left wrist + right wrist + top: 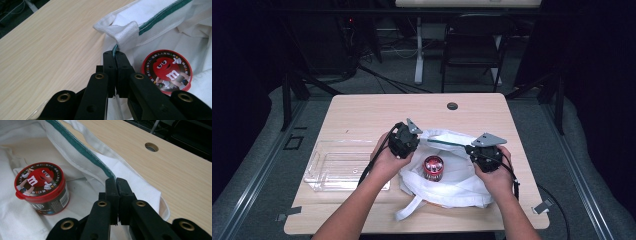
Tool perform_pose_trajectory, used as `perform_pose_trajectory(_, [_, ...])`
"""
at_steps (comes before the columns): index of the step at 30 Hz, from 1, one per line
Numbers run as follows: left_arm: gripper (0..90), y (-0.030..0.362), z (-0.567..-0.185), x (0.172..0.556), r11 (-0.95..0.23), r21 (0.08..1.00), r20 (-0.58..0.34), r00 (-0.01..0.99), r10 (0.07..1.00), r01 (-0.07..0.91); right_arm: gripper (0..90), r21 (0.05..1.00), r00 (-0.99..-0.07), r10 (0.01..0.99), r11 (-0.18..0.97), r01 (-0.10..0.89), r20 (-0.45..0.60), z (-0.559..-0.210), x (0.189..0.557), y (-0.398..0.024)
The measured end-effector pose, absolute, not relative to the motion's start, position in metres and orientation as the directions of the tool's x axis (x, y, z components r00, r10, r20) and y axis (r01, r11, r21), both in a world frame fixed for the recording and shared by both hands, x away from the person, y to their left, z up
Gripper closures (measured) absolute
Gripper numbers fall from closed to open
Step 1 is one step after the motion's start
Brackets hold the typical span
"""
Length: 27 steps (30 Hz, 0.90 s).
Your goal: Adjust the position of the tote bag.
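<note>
A white cloth bag [457, 175] with a green-trimmed rim lies on the wooden table [362, 112], its mouth held wide. My left gripper [408, 136] is shut on the bag's rim at its left end [115, 48], just below a white handle strap [126, 32]. At the right end of the rim, my right gripper [477, 150] is shut on the green edge [110, 174]. A small red-lidded candy tub [433, 167] stands upright inside the bag, between the two grippers [167, 71] [41, 186].
A clear plastic tray [339, 165] lies on the table left of the bag. A round cable hole [452, 106] sits near the table's far edge. A loose bag strap [409, 207] trails toward the near edge. A chair and table legs stand beyond.
</note>
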<state>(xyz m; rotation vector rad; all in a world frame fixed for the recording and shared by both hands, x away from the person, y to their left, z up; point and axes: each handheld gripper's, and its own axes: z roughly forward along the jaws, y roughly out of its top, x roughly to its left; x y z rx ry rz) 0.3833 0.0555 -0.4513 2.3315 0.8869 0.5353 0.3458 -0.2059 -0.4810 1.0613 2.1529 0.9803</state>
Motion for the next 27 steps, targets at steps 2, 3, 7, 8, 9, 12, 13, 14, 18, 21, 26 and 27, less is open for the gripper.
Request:
perform_pose_trajectory(2, [88.4, 0.055, -0.452, 0.385, -0.603, 0.644, 0.155, 0.692, 0.705, 0.470, 89.1, 0.792, -0.538, 0.830, 0.424, 0.438, -0.146, -0.481, 0.347, -0.206])
perform_pose_trajectory(3, [88.4, 0.055, -0.453, 0.386, -0.606, 0.641, 0.153, 0.696, 0.702, 0.470, 89.1, 0.792, -0.540, 0.829, 0.426, 0.438, -0.147, -0.482, 0.348, -0.206])
perform_pose_trajectory(7, [88.4, 0.055, -0.454, 0.389, -0.600, 0.640, 0.144, 0.692, 0.707, 0.480, 89.1, 0.789, -0.539, 0.829, 0.428, 0.441, -0.149, -0.483, 0.351, -0.205])
perform_pose_trajectory(8, [88.4, 0.055, -0.455, 0.389, -0.599, 0.642, 0.146, 0.690, 0.709, 0.479, 89.1, 0.789, -0.535, 0.831, 0.429, 0.440, -0.153, -0.483, 0.351, -0.205])
perform_pose_trajectory(9, [88.4, 0.054, -0.456, 0.390, -0.598, 0.642, 0.150, 0.687, 0.711, 0.480, 89.1, 0.792, -0.529, 0.835, 0.423, 0.441, -0.151, -0.483, 0.352, -0.205])
perform_pose_trajectory(12, [88.4, 0.054, -0.456, 0.392, -0.597, 0.640, 0.144, 0.688, 0.711, 0.484, 89.1, 0.790, -0.530, 0.835, 0.423, 0.443, -0.150, -0.484, 0.353, -0.205])
perform_pose_trajectory(13, [88.4, 0.054, -0.456, 0.393, -0.596, 0.639, 0.146, 0.684, 0.715, 0.486, 89.1, 0.793, -0.529, 0.836, 0.418, 0.444, -0.145, -0.484, 0.354, -0.205])
perform_pose_trajectory(14, [88.4, 0.054, -0.456, 0.394, -0.592, 0.641, 0.141, 0.683, 0.717, 0.489, 89.1, 0.793, -0.528, 0.837, 0.417, 0.444, -0.145, -0.484, 0.355, -0.205])
perform_pose_trajectory(18, [88.4, 0.053, -0.457, 0.397, -0.594, 0.635, 0.145, 0.679, 0.720, 0.494, 89.1, 0.790, -0.520, 0.841, 0.418, 0.448, -0.150, -0.483, 0.359, -0.204])
perform_pose_trajectory(21, [88.4, 0.052, -0.459, 0.400, -0.592, 0.631, 0.143, 0.675, 0.724, 0.502, 89.1, 0.789, -0.521, 0.841, 0.416, 0.453, -0.145, -0.484, 0.362, -0.205])
perform_pose_trajectory(26, [88.4, 0.051, -0.462, 0.403, -0.593, 0.626, 0.143, 0.672, 0.727, 0.507, 89.1, 0.791, -0.512, 0.846, 0.412, 0.452, -0.148, -0.488, 0.366, -0.204])
perform_pose_trajectory(27, [88.4, 0.050, -0.462, 0.404, -0.591, 0.626, 0.143, 0.671, 0.728, 0.508, 89.1, 0.790, -0.511, 0.847, 0.412, 0.453, -0.149, -0.488, 0.367, -0.204])
